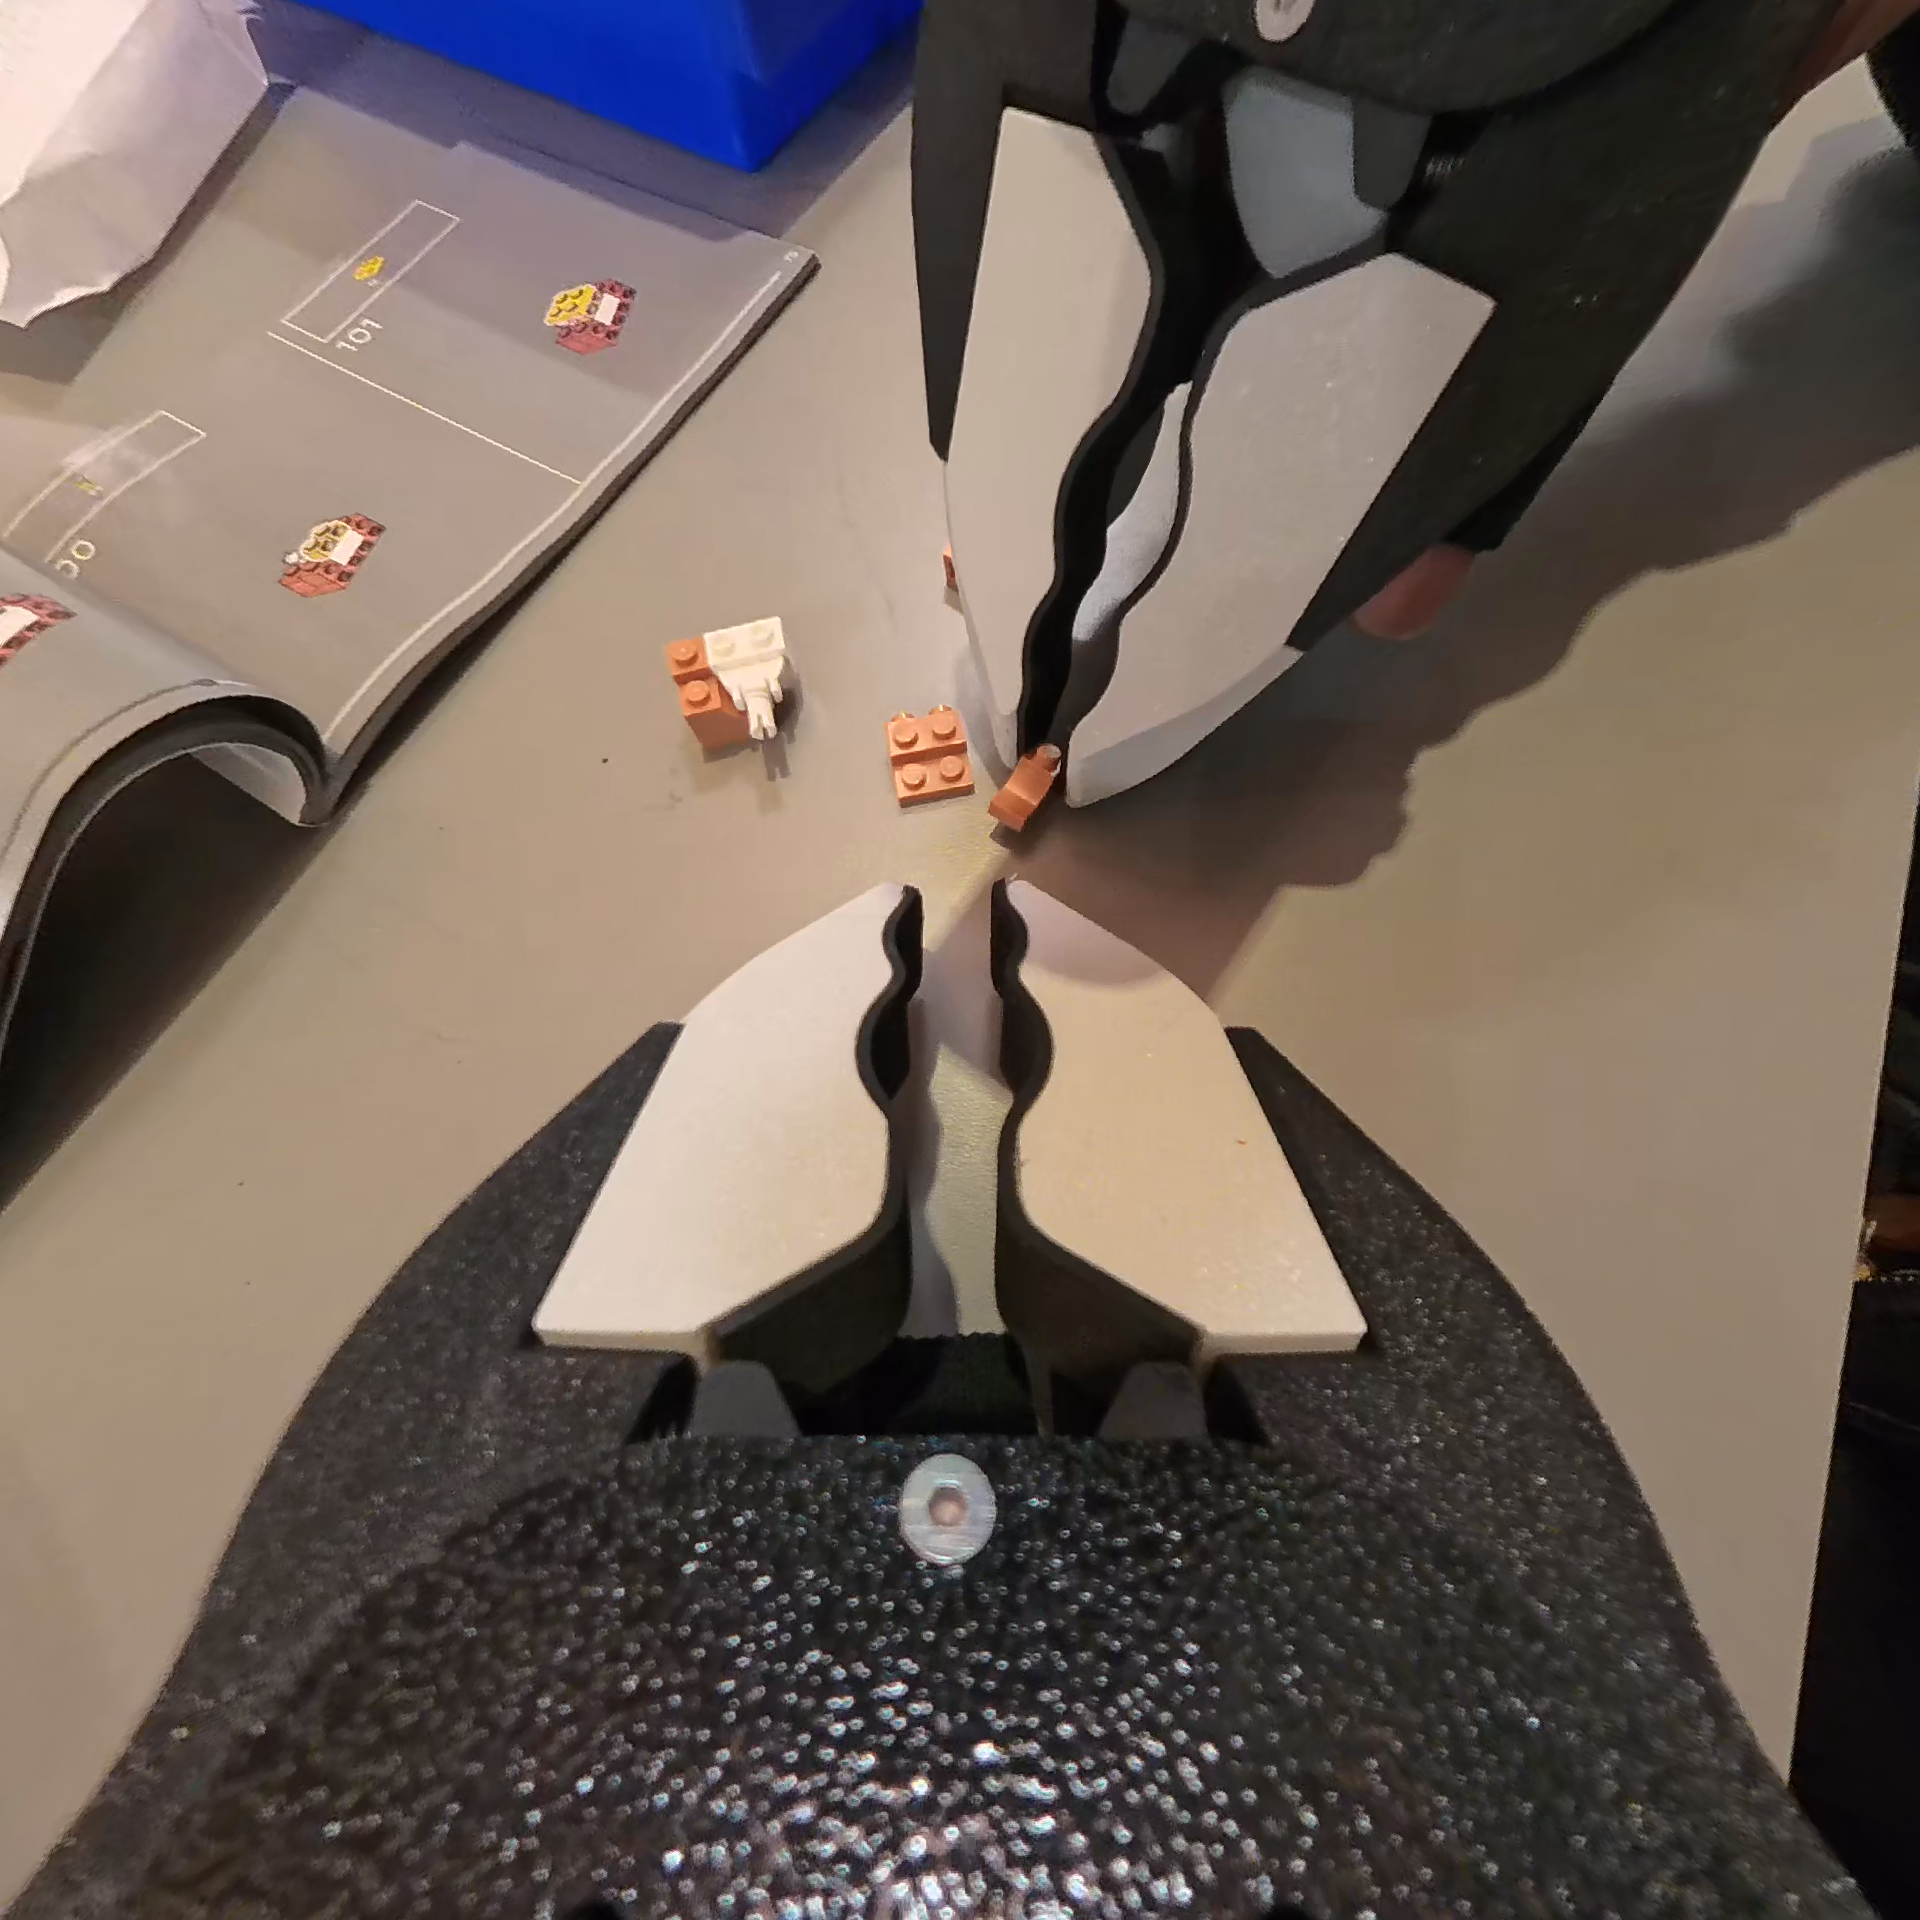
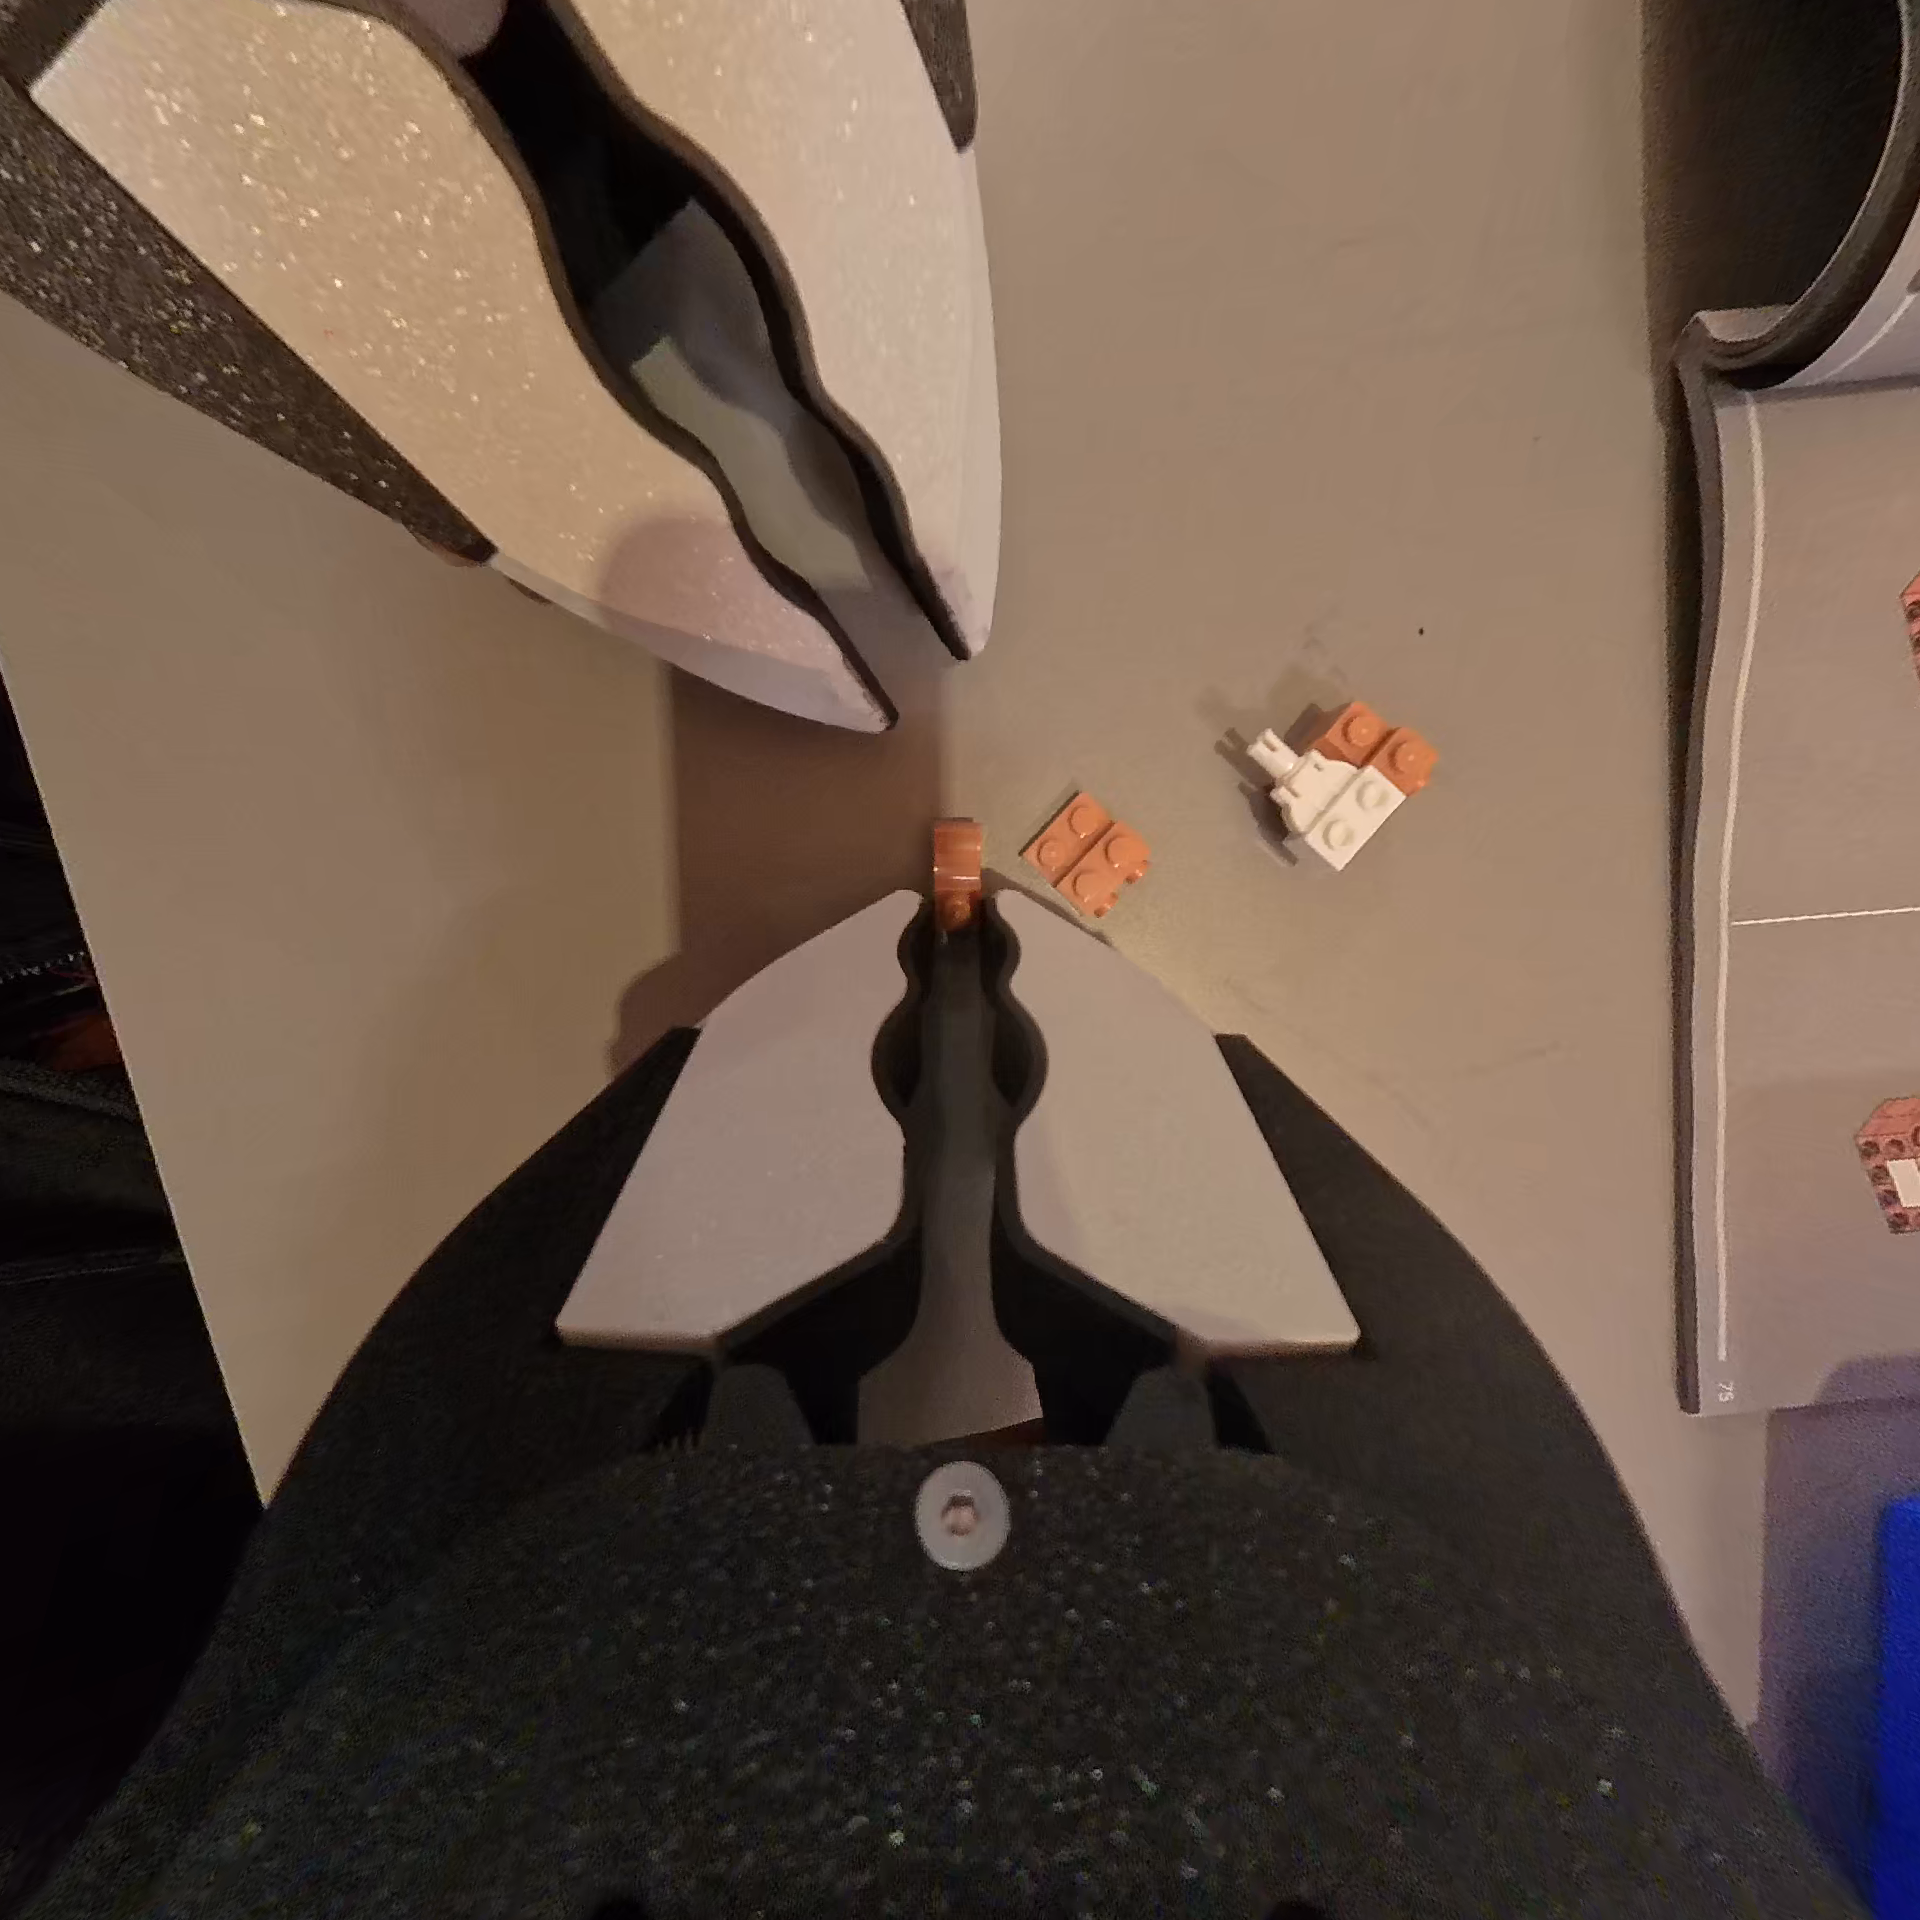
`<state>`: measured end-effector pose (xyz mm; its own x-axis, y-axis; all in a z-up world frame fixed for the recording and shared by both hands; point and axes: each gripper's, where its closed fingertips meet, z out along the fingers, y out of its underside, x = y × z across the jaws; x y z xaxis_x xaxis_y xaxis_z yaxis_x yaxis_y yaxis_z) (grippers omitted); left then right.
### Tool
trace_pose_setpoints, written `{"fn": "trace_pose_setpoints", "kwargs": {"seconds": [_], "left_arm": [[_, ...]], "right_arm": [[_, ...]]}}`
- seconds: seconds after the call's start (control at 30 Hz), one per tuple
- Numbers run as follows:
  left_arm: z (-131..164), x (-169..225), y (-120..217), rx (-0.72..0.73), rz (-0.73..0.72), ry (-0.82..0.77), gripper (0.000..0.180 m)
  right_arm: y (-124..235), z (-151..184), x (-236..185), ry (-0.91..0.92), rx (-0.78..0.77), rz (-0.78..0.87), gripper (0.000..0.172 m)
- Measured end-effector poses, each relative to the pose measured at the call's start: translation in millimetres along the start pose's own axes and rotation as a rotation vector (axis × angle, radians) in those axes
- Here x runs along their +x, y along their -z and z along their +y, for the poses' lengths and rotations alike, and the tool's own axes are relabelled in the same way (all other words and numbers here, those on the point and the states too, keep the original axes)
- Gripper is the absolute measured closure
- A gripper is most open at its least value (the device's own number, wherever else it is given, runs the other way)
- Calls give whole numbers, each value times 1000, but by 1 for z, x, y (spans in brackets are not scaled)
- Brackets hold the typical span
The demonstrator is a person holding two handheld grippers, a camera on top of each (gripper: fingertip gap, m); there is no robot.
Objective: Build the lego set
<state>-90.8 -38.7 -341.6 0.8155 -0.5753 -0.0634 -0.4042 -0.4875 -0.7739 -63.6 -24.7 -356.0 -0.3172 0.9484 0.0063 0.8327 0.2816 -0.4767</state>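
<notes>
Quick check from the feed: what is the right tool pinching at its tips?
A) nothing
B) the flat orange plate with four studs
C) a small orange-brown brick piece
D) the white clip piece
C: the right tool grips a small orange-brown piece by one end at its tips; the four-stud plate lies beside it on the table.

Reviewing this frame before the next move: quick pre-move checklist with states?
1. Right gripper jaws shut on small orange piece: ok.
2. Piece gripped only at its end, mostly protruding; security: cannot tell.
3. Left gripper jaws apart, nothing between: ok.
4. Orange plate flat on table, apart from the held piece: ok.
5. White-and-orange assembly off to the side, untouched: ok.
6. Booklet away from both grippers: ok.
</notes>
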Motion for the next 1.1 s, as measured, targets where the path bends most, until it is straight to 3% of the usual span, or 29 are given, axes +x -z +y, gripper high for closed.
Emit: {"fn": "trace_pose_setpoints", "kwargs": {"seconds": [1.1], "left_arm": [[2,-3,-2,-19,15,40,169]], "right_arm": [[-1,-3,-3,-39,71,-2,164]]}}
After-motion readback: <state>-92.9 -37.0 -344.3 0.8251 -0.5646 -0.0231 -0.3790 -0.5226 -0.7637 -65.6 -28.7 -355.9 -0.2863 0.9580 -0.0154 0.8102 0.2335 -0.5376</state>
